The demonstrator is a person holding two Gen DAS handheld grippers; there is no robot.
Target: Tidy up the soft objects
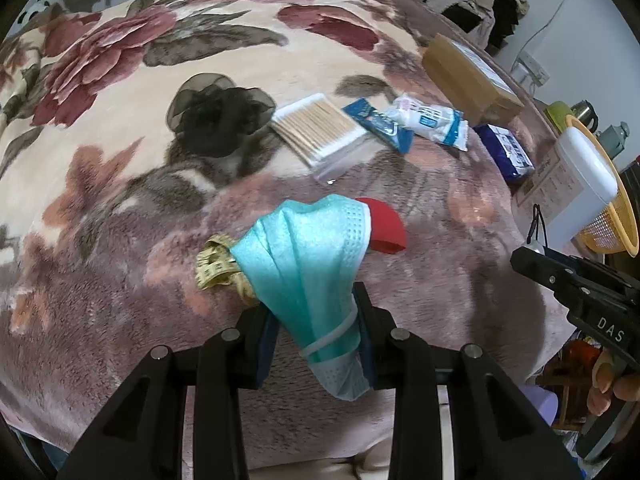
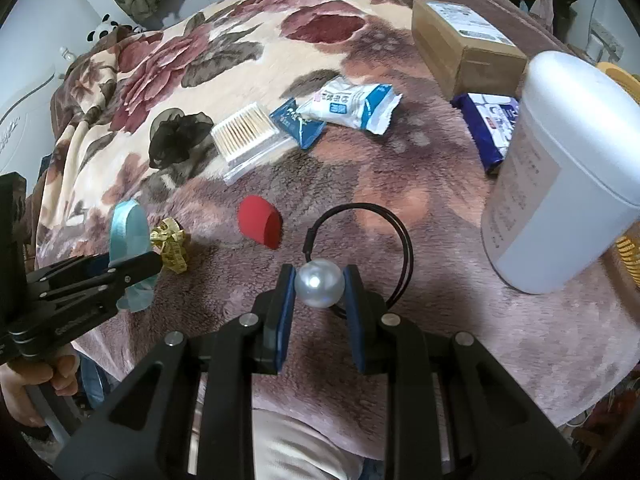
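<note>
Near the front edge of the floral blanket [image 1: 120, 128], the left gripper [image 1: 316, 320] is clamped on a folded teal face mask [image 1: 308, 248], whose long axis runs forward and up from the jaws, fanning out above a crumpled yellow tape measure [image 1: 216, 264] and a red sponge piece [image 1: 384, 224] lying on the blanket. To its right, the right gripper [image 2: 319, 292] pinches the pearl bead [image 2: 319, 283] of a black hair tie [image 2: 394, 248], its loop trailing forward onto the blanket.

Both grippers are loaded, so the coming move is probably a drop-off — judging by the layout, into the yellow mesh basket [image 1: 616, 216] at the blanket's right edge, behind the white canister [image 2: 560, 172]. That basket lies right of both, so the right gripper is nearer; the mask would have to travel across. Farther back lie a cotton swab pack [image 2: 246, 138], a blue sachet [image 2: 298, 122], a white wipe packet [image 2: 352, 106], a navy tissue pack [image 2: 488, 124], a cardboard box [image 2: 460, 44] and a dark organza scrunchie [image 2: 176, 136].
</note>
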